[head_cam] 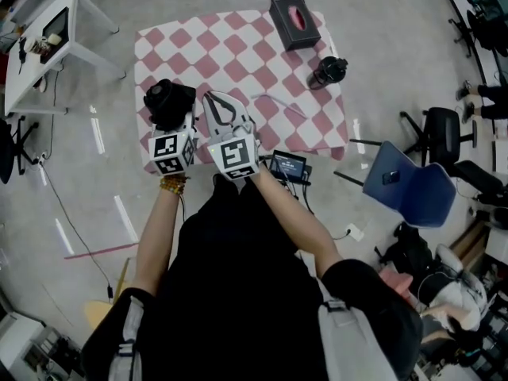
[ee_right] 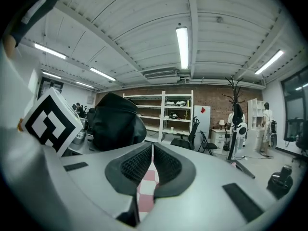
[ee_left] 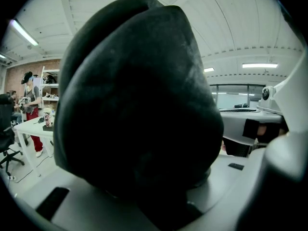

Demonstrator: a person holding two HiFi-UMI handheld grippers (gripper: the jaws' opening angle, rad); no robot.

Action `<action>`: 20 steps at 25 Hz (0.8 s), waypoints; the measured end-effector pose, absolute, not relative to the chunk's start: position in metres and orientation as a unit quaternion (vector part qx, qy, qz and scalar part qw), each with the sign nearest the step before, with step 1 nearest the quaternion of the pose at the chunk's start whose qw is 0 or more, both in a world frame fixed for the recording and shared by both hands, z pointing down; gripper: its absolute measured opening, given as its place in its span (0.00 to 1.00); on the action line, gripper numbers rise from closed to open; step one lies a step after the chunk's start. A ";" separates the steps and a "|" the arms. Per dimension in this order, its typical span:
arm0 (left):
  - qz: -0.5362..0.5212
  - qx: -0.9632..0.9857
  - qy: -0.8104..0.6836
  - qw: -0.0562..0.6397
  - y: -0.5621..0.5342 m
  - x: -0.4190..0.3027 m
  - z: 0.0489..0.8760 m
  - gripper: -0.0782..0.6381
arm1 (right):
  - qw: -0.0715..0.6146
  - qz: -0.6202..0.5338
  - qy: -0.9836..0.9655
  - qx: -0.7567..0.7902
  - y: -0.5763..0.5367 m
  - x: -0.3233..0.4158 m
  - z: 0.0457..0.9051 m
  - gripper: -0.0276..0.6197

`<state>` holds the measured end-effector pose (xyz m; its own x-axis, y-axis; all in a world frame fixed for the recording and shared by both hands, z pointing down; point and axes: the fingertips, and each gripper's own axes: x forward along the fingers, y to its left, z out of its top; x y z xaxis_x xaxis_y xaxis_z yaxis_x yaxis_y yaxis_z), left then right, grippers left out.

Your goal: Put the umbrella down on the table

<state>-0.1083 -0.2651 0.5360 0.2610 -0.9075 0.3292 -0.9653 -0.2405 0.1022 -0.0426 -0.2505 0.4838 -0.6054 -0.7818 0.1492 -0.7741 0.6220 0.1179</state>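
Left gripper view is filled by the folded black umbrella (ee_left: pixel 139 105), clamped in the left tool (head_cam: pixel 176 129) and held above the checkered tabletop (head_cam: pixel 238 46). Just beside it, the right tool (head_cam: pixel 218 109) is closed and empty. Next, probably: lower the umbrella ahead, then release.

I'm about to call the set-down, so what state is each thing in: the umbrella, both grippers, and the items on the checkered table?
umbrella: folded, held over the table's near left edge.
left gripper: shut on the umbrella.
right gripper: jaws together, nothing between them.
tissue box: on the cloth, pink showing at its top opening.
dark mug: upright on the cloth.
small screen: lit.
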 end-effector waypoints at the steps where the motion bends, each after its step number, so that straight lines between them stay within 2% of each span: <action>1: 0.104 0.780 -0.600 0.145 -0.271 -0.106 0.538 0.38 | 0.094 -0.018 -0.897 0.432 -0.255 -0.041 0.485 0.07; 20: 0.207 0.770 -0.563 0.216 -0.358 -0.065 0.639 0.38 | 0.105 -0.019 -0.901 0.420 -0.308 -0.002 0.497 0.07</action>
